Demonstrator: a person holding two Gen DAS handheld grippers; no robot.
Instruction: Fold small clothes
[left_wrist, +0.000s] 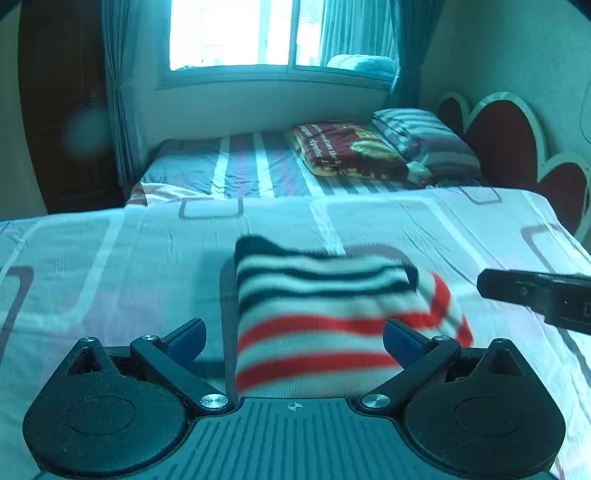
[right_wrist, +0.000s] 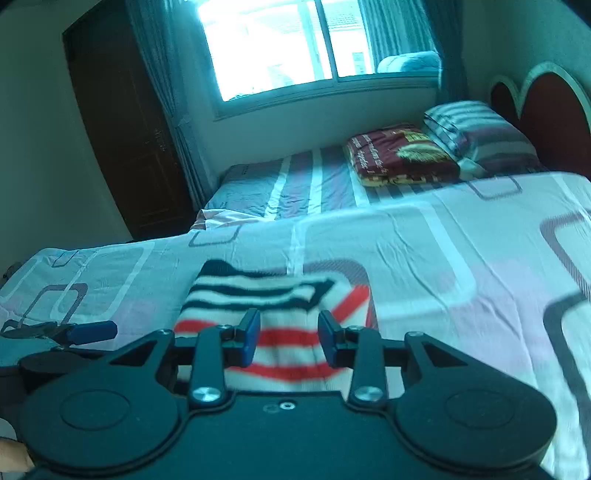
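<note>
A small striped garment, white with black stripes at the far end and red stripes at the near end, lies folded on the bed cover. My left gripper is open wide, its blue pads either side of the garment's near part, holding nothing. My right gripper is open over the garment's near red-striped end and holds nothing. The right gripper's black finger shows at the right edge of the left wrist view. The left gripper's blue pad shows at the left of the right wrist view.
The pink-and-white patterned bed cover spreads all around the garment. Behind it lies a striped bed with a maroon folded blanket and a striped pillow. A red heart-shaped headboard, a window and a dark wardrobe stand beyond.
</note>
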